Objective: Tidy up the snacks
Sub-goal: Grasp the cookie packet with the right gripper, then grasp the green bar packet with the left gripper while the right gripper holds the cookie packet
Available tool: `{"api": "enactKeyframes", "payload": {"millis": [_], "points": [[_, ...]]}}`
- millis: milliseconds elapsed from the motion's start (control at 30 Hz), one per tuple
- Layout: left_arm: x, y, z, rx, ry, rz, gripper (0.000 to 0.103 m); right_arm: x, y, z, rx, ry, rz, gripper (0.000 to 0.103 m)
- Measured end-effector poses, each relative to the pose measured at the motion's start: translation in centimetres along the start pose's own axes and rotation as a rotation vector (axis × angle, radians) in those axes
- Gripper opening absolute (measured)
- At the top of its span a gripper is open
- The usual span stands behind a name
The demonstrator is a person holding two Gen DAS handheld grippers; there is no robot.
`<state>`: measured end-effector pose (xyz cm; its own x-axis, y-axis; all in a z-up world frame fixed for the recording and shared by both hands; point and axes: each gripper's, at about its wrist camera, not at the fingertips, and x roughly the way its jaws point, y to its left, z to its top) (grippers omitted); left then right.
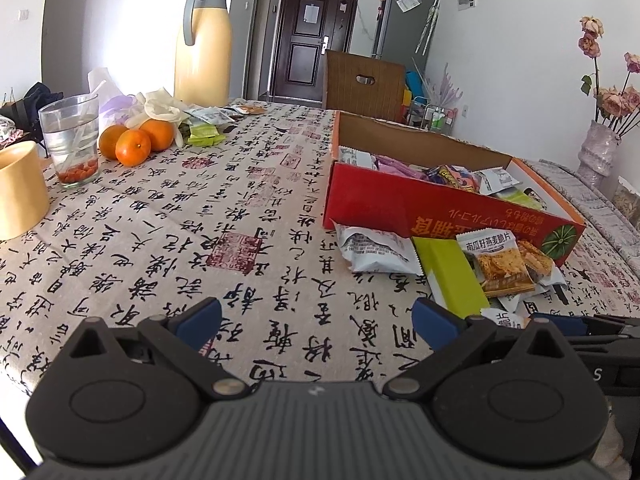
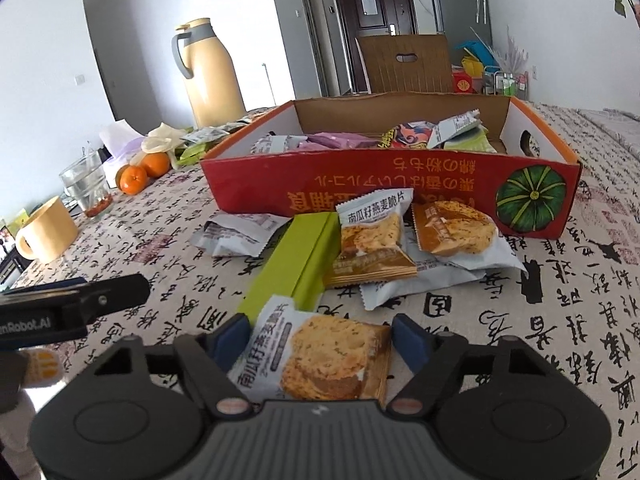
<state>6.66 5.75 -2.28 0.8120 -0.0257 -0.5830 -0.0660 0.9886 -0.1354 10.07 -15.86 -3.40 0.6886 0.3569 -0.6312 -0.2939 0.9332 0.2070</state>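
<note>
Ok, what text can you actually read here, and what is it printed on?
"南瓜籽燕麦脆片": snack packet between the right gripper pads; again on the packet by the box.
"nRobot.AI", start cut off: left gripper.
Red box: large print upside down, not reliably readable.
Tablecloth calligraphy: unreadable.

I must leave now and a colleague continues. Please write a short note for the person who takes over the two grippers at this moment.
Right gripper: jaws around an oat crisp packet; pads look to be touching its sides, so treat it as gripped.
Left gripper: open, empty, over the tablecloth.
Red box: already holds several snacks.
Left: a loose pile before the box, including the green bar, and packets near the oranges.
</note>
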Motion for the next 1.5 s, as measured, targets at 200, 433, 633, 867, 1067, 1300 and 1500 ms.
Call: {"api": "enactKeyframes", "payload": {"millis": [200,433,633,867,1067,1300,1500], "points": [[-0.5,-0.1,-0.1,0.002,-0.005,0.004,0.103,-0.7,-0.2,0.1,0.010,-0.021,0.008,0.062],[-0.9,-0.6,-0.1,0.015,-0.012,0.005,0.103,-1.6,-0.6,-0.1,0.013,-0.046,0.011,0.056],[-1.2,-1.1,-0.1,0.025,-0.020,0.009,0.103,-2.6,-1.5,-0.2,0.034,-0.079,0.004,0.056],[-1.1,-2.3,0.2,0.047,-0.019,0.010,0.103,-3.7,-3.2,-0.2,0.065,-0.115,-0.015,0.056],[-0.5,-3.7,0.7,0.067,-0.015,0.006,0.103,-4.7,-4.9,-0.2,0.087,-0.150,-0.036,0.056],[0.7,-6.2,1.2,0.099,0.001,-0.010,0.103,-5.5,-7.6,-0.4,0.129,-0.179,-0.068,0.056],[1.8,-8.5,1.6,0.120,0.015,-0.023,0.103,-5.8,-10.2,-0.5,0.165,-0.191,-0.084,0.056]]}}
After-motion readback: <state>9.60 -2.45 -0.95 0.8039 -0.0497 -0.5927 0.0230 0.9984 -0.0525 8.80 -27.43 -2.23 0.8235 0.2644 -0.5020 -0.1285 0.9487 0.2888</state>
